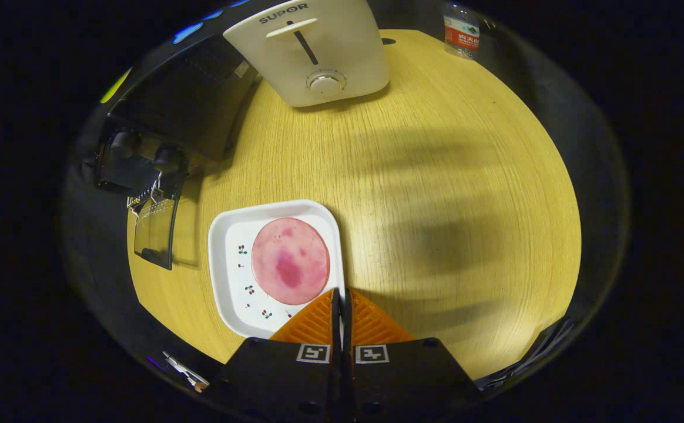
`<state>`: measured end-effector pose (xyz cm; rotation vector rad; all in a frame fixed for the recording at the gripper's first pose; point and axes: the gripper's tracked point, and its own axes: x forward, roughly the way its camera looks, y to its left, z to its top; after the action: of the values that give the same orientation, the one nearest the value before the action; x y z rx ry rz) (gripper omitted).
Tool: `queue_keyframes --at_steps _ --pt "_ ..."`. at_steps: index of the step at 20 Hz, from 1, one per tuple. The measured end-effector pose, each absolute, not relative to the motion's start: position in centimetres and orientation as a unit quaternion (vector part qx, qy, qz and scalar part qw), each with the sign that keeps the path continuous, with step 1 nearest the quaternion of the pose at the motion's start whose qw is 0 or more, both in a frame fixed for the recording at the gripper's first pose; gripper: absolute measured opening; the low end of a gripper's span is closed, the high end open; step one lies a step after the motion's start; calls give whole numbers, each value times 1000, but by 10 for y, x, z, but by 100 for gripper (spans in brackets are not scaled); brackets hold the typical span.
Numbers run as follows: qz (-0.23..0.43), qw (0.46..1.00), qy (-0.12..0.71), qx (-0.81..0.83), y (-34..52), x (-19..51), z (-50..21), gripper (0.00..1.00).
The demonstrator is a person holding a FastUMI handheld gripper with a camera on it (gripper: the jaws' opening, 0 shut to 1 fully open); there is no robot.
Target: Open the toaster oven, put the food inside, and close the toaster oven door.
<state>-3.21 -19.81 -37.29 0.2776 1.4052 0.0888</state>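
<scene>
Closed tight, the claw [341,296] holds nothing: its two orange ribbed fingers [312,323] press flat against each other with only a thin dark seam between them. Their tips sit at the near right corner of a white tray [224,276], overlapping its rim in this view; whether they touch it cannot be told.

On the tray lies the food, a round pink slice [290,260] with a darker red blotch at its middle. It lies flat, just ahead of the fingertips and a little to their left. Small cherry prints dot the bare part of the tray beside it.

The tray rests on a pale wood table [436,176]. Well beyond it, at the far side of the table, stands a white toaster [309,50] with a slot lever and a round knob on its face. Left of the tray sits the black oven [171,123], its glass door [157,226] hanging open and down toward the table's edge. A water bottle [460,29] stands at the far right corner, apart from the toaster.
</scene>
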Motion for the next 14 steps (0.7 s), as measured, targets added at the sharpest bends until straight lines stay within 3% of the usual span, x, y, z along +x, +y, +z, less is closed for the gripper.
queue_keyframes --at_steps 14 --pt "25 736 634 234 -187 -40 -366 1"
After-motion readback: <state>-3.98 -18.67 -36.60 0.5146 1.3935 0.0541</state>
